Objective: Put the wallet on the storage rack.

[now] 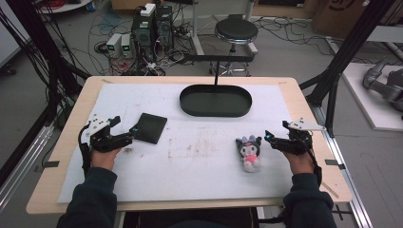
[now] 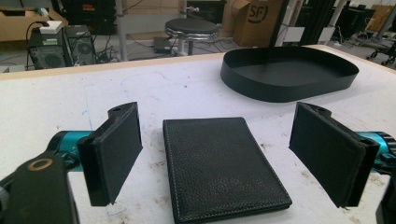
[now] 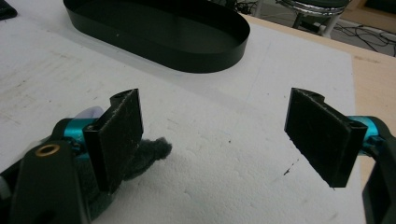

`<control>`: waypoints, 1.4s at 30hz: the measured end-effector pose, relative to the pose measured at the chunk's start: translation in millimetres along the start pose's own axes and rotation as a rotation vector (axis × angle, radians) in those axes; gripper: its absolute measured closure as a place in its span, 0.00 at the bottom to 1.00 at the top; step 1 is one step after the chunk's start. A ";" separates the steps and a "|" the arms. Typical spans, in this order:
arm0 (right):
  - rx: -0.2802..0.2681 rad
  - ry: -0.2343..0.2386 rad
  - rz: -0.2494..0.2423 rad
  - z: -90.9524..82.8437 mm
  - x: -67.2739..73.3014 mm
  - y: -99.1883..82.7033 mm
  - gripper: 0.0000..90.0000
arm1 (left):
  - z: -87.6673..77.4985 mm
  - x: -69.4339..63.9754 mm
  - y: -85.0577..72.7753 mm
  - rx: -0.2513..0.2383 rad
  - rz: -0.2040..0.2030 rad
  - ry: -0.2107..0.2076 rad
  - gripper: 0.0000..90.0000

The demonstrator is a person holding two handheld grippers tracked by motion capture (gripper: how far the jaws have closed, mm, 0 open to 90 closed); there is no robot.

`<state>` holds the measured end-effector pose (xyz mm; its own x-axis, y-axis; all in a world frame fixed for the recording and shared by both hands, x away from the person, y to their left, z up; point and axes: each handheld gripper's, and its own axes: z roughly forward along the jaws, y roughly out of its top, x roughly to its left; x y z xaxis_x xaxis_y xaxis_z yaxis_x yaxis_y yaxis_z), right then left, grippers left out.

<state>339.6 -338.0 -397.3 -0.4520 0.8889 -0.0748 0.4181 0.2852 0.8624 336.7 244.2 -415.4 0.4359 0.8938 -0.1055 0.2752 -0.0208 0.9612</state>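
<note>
Resting on a white foam sheet (image 1: 199, 171) that covers a pale wooden table (image 1: 311, 114), both hand-held tongs sit low and apart, one at each side; left gripper (image 1: 134, 132) has its jaws spread wide, nothing between the pads, and it points at a flat black leather wallet (image 1: 151, 128) lying closed on the sheet just ahead of it; from the left gripper view the wallet (image 2: 223, 168) lies on the foam in the gap between the two black pads, touching neither; stitching runs along its near edge; right gripper (image 1: 268, 137) likewise stands wide open and empty; just beside its tips, toward the table's middle, a small plush doll with dark grey ears and a pink front (image 1: 249, 152) lies on the sheet; in the right gripper view a grey fuzzy part of the doll (image 3: 147, 156) shows close behind the left-hand pad, contact cannot be told; an oval black shallow tray (image 1: 216, 101) stands at the far middle of the sheet, well apart from both grippers, its inside bare; brown smudges mark the foam near the centre; beyond the table a round black stool (image 1: 236, 31) stands on the floor.
</note>
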 end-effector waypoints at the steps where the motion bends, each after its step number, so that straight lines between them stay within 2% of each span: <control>1: -0.001 0.001 -0.002 0.1 -0.1 -0.1 0.22 | 0.0 0.0 0.0 0.000 0.000 0.000 0.19; 5: 0.002 -0.001 -0.004 0.5 0.4 -0.2 0.22 | 0.8 1.3 -0.5 0.008 -0.009 0.004 0.19; 11: 0.002 0.001 -0.004 -0.3 0.7 -1.7 0.22 | 0.9 3.3 -0.8 -0.001 -0.035 0.005 0.20; 14: -0.002 0.001 0.000 -1.8 0.8 -2.3 0.22 | -1.3 2.3 -0.4 -0.013 -0.036 -0.001 0.24; 17: -0.010 -0.002 0.001 -3.5 1.2 -2.0 0.22 | -2.8 0.7 -0.8 -0.018 -0.039 0.000 0.24; 22: -0.004 -0.006 -0.003 -4.9 3.0 -2.6 0.22 | 0.0 -1.3 -3.2 0.003 -0.037 0.005 0.21; 24: -0.005 -0.004 -0.003 -5.3 3.4 -3.0 0.22 | 2.8 -1.9 -5.5 0.018 -0.054 -0.006 0.20; 27: -0.007 -0.006 -0.008 -8.2 4.5 -3.7 0.22 | 8.8 -0.7 -6.5 0.060 -0.043 -0.010 0.21; 30: -0.013 -0.011 -0.005 -10.6 4.1 -4.4 0.22 | 19.3 5.0 -7.0 0.118 -0.054 -0.033 0.37; 31: -0.013 -0.010 0.002 -10.9 4.1 -4.4 0.22 | 28.9 8.7 -8.2 0.158 -0.071 -0.020 0.38; 32: -0.012 -0.011 0.003 -11.0 4.1 -4.2 0.22 | 28.9 8.7 -8.2 0.158 -0.071 -0.020 0.38; 34: -0.013 -0.010 0.001 -10.6 4.6 -4.0 0.22 | 38.3 14.2 -10.1 0.205 -0.082 -0.005 0.42; 35: -0.014 -0.007 -0.003 -10.0 4.8 -3.9 0.22 | 45.5 19.1 -11.9 0.244 -0.097 0.016 0.42; 36: -0.015 -0.007 -0.006 -9.4 5.0 -3.8 0.22 | 45.5 19.1 -11.9 0.244 -0.097 0.016 0.43; 37: -0.012 -0.003 -0.003 -8.9 5.8 -3.7 0.22 | 47.8 21.2 -12.5 0.265 -0.098 0.021 0.44; 38: -0.011 -0.004 -0.008 -8.5 5.8 -3.6 0.22 | 51.4 23.9 -14.0 0.306 -0.098 0.027 0.44; 39: -0.009 -0.004 -0.010 -8.1 6.0 -3.6 0.22 | 51.4 23.9 -14.0 0.306 -0.098 0.027 0.44; 41: -0.007 -0.001 -0.011 -7.1 6.1 -3.7 0.22 | 56.2 25.7 -17.5 0.356 -0.107 0.019 0.47; 42: -0.006 -0.001 -0.012 -7.1 6.2 -3.7 0.22 | 57.6 26.5 -17.1 0.362 -0.113 0.003 0.48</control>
<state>329.6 -336.1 -397.4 -0.4560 0.8859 -0.0853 0.4079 0.2932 0.8647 392.9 242.4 -449.3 0.3830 0.9009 -0.2040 0.6068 -0.0789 0.7909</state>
